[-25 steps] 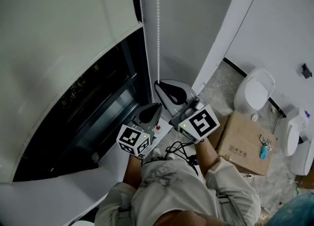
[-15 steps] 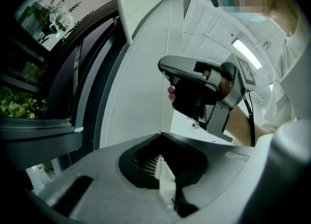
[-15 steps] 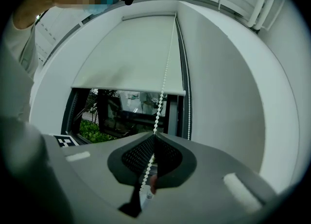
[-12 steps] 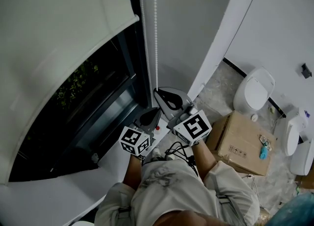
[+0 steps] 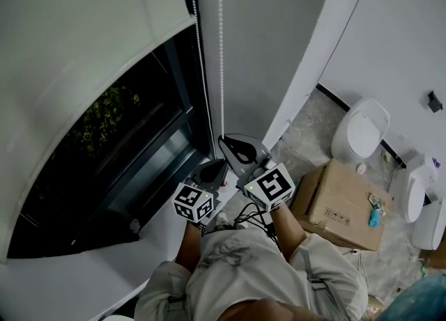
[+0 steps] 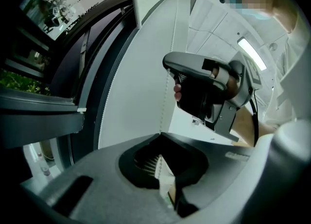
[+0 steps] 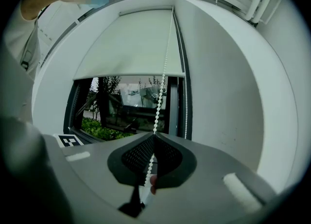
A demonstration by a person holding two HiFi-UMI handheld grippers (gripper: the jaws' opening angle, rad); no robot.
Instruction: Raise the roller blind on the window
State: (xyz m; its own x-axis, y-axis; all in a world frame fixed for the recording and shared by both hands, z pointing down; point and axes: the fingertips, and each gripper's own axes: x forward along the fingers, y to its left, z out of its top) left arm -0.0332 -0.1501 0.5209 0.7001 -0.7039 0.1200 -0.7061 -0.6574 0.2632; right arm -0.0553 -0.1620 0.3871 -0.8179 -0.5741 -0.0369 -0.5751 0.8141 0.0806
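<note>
The roller blind [image 5: 83, 55] fills the upper left of the head view. Its bottom edge hangs partway down the window [image 5: 118, 152], and the dark glass below it is uncovered, with greenery [image 7: 99, 127] showing outside. The bead chain [image 5: 221, 48] drops in two strands down the middle of that frame, beside the window's edge. The right claw [image 7: 154, 133] is pinched shut on one strand, with beads running on between its pads. Just below it, the left claw [image 6: 159, 133] is also closed on the chain, which comes down from the right claw's tip. A toilet [image 5: 361, 130] and a cardboard box [image 5: 341, 201] sit at the lower right.
</note>
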